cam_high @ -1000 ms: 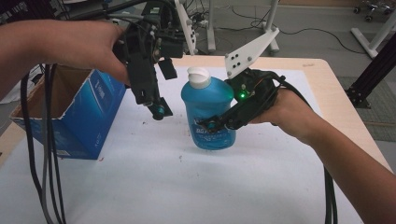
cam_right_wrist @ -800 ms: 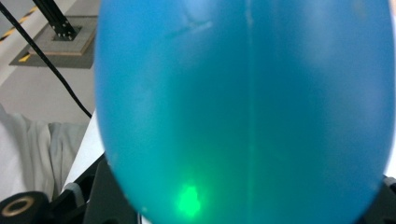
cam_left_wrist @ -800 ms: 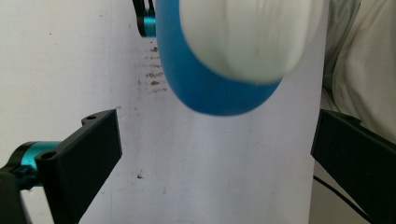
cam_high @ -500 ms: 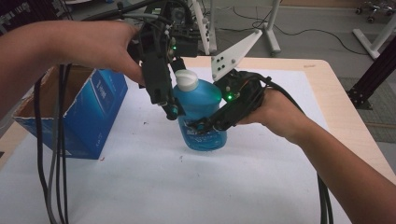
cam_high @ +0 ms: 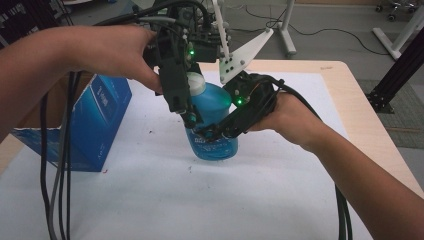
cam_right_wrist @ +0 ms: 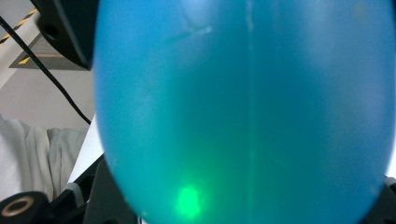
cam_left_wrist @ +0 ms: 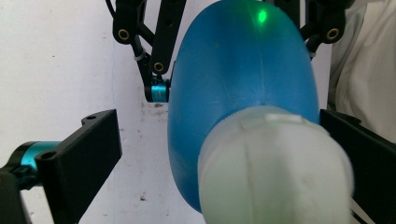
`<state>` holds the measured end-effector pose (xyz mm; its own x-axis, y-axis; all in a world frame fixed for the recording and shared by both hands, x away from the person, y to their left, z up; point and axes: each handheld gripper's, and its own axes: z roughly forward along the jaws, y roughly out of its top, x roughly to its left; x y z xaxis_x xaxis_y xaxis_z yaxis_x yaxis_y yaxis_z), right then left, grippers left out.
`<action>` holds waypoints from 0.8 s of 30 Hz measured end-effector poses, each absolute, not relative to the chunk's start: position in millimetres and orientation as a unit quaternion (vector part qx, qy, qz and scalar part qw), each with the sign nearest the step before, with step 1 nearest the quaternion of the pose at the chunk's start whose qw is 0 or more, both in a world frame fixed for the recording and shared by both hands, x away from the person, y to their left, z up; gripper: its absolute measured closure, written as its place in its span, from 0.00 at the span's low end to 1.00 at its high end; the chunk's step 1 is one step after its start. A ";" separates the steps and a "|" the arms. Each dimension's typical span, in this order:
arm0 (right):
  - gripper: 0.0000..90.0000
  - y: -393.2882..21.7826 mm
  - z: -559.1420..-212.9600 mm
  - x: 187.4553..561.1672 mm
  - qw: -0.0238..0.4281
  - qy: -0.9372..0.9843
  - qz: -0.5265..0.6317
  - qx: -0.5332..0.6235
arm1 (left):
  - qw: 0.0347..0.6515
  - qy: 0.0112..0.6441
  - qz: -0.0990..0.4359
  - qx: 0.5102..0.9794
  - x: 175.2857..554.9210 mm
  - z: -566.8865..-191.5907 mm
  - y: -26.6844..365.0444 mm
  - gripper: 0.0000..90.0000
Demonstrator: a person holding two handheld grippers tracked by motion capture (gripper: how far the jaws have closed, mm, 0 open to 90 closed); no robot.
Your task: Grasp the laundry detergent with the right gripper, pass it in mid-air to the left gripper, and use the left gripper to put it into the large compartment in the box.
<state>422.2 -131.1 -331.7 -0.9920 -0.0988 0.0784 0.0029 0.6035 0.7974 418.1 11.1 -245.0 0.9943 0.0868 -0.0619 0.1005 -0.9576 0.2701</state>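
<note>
1. Standing upright on the white table cover (cam_high: 280,200), near its middle: blue bottle (cam_high: 212,122) with a white cap (cam_high: 195,82).
2. Clamped on the bottle's lower body from the right side: right gripper (cam_high: 215,132), jaws pressed against the blue plastic at the label.
3. Seen close up in the right gripper view: bottle wall (cam_right_wrist: 247,112) with a green light spot on it.
4. Lowered over the bottle's top from above: left gripper (cam_high: 187,107), jaws apart, pointing downward.
5. Seen in the left gripper view: cap (cam_left_wrist: 275,168) between the two black jaws, a gap on the left side, the right jaw just beside the cap; contact there could not be told.
6. Placed at the table's left edge, well apart from the bottle: open blue box (cam_high: 97,120).
</note>
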 end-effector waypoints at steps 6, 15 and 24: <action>0.50 -132.5 -330.9 422.0 0.056 -0.893 -0.447 0.025 | 0.140 0.038 -0.026 0.989 418.6 -245.1 7.9 0.09; 0.50 -133.1 -330.6 422.1 0.056 -0.892 -0.447 0.025 | 0.143 0.036 -0.025 0.989 419.3 -243.6 9.9 0.16; 0.50 -131.1 -331.0 421.8 0.057 -0.891 -0.450 0.026 | 0.142 0.030 -0.027 0.989 419.2 -244.3 9.7 0.22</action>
